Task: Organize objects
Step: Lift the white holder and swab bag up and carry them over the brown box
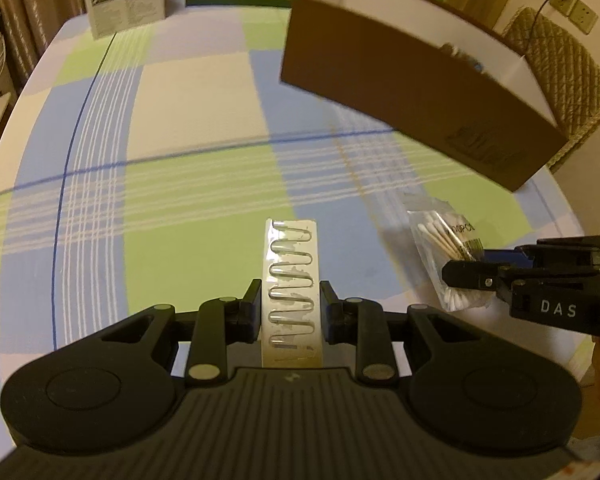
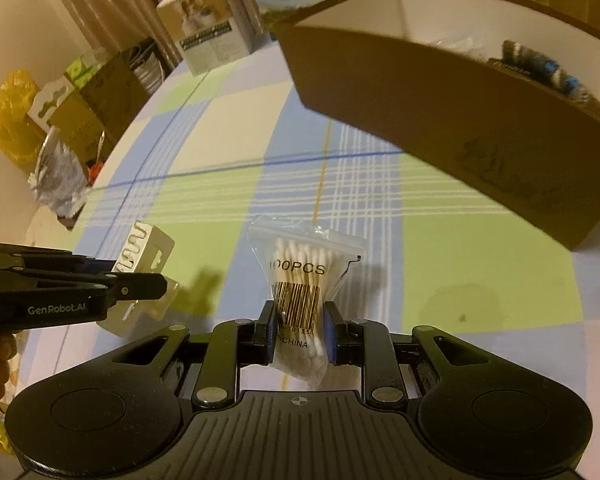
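Left claw (image 1: 289, 304) is clamped on a clear pack of metal clips (image 1: 291, 280), right claw (image 2: 299, 330) squeezes the bag of cotton swabs (image 2: 304, 280), both lifted above the checked table (image 1: 180, 120). Ahead sits the brown open box (image 1: 400, 80) (a dark, blue-flecked item (image 2: 548, 68) inside), with a white carton (image 2: 208, 36) beyond at the table's far edge.

My left gripper (image 1: 289, 300) is matt black plastic with bare metal rivets; it pinches a glossy clear blister pack (image 1: 290, 288) of wavy metal wire. My right gripper (image 2: 299, 330) pinches a shiny, crinkled plastic bag of cotton swabs (image 2: 302, 292). The tablecloth (image 1: 180, 152) looks smooth; the brown box (image 1: 412, 92) is matt cardboard.
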Demonstrator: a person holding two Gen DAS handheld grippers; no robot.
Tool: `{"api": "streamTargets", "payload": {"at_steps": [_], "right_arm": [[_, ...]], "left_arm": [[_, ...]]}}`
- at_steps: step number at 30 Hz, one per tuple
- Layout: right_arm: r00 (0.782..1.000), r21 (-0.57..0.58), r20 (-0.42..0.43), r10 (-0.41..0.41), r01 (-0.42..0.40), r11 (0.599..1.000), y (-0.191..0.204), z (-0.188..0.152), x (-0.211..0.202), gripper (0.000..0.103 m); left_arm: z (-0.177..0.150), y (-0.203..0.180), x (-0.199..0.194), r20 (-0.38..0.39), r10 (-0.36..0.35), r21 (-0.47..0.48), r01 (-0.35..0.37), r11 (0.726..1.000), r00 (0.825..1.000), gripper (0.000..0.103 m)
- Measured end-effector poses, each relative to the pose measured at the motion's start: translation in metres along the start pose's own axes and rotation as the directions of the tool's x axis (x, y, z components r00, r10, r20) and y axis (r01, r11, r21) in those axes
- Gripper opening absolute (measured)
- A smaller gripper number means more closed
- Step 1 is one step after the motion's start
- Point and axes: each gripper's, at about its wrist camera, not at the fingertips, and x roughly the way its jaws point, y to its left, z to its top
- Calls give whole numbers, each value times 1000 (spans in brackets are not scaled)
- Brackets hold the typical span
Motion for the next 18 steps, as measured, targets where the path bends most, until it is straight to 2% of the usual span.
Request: {"api": "streamTargets", "payload": {"at_steps": [11, 18], "right_arm": [[996, 28, 91, -1, -2, 1000, -26, 13, -52, 21], [985, 42, 171, -38, 32, 999, -48, 33, -83, 21]], "left_arm": [[36, -48, -19, 99, -75, 63, 69, 996, 992, 24], [68, -80, -21, 158, -104, 106, 88, 990, 982, 24]]}}
